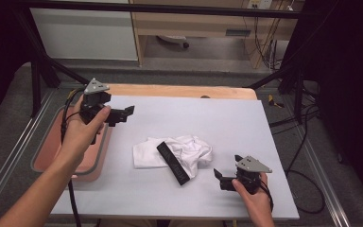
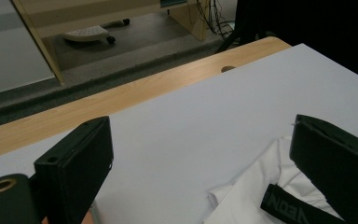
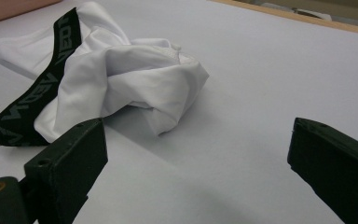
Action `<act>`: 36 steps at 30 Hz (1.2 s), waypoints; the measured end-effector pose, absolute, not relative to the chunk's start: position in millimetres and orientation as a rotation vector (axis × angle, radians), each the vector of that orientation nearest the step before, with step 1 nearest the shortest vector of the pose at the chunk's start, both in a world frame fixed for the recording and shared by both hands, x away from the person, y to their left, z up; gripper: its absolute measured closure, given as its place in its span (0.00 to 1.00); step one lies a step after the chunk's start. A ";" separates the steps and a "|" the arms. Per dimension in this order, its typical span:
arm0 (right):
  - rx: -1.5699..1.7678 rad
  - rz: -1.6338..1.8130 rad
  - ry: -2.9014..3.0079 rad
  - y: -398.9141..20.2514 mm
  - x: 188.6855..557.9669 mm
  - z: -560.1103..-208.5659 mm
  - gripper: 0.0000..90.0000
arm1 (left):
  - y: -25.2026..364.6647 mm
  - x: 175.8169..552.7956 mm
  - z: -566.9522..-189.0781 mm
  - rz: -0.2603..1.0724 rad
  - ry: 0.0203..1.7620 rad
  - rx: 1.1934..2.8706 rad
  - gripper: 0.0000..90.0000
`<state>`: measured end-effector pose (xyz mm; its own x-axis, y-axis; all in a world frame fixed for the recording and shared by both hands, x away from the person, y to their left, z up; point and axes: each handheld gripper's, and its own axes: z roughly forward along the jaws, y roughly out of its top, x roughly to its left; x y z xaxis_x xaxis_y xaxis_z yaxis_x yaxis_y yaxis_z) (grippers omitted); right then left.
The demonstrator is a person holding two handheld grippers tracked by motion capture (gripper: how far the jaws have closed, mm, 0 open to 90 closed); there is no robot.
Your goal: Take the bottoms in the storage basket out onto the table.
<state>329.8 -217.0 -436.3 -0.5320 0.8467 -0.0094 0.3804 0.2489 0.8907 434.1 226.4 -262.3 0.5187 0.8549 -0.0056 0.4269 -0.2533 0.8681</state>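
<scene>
So there's a crumpled white garment (image 1: 175,153) with a black waistband (image 1: 172,162) lying mid-table on the white sheet (image 1: 208,123). Left gripper (image 1: 128,111) hangs up over the sheet's left side, jaws spread wide, nothing in them. Right gripper (image 1: 217,177) sits low just right of the cloth (not touching it), jaws also wide apart and empty. Pink tray (image 1: 52,151) sits off at the left edge.
</scene>
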 end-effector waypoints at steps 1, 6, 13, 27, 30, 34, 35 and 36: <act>1.115 1.236 2.031 -216.7 329.5 -436.2 0.05 | 230.1 433.8 -262.0 0.610 1.062 1.865 0.07; 1.114 1.231 2.031 -216.7 329.9 -436.4 0.05 | 247.9 431.3 -260.4 0.621 1.080 1.848 0.07; 1.111 1.221 2.032 -216.4 329.7 -436.2 0.05 | 271.4 425.8 -261.7 0.631 1.105 1.811 0.07; 1.108 1.215 2.035 -215.7 329.6 -436.7 0.06 | 294.6 417.0 -271.8 0.645 1.102 1.802 0.07; 1.109 1.219 2.035 -216.0 329.7 -436.5 0.06 | 296.2 415.5 -275.0 0.641 1.101 1.804 0.07; 1.103 1.223 2.035 -215.8 329.8 -436.5 0.05 | 297.2 412.9 -279.4 0.631 1.100 1.803 0.07; 1.103 1.224 2.035 -215.7 329.7 -436.4 0.05 | 297.1 412.2 -280.7 0.626 1.100 1.803 0.07; 1.105 1.223 2.036 -215.5 329.5 -436.3 0.05 | 296.8 411.5 -282.1 0.623 1.099 1.804 0.07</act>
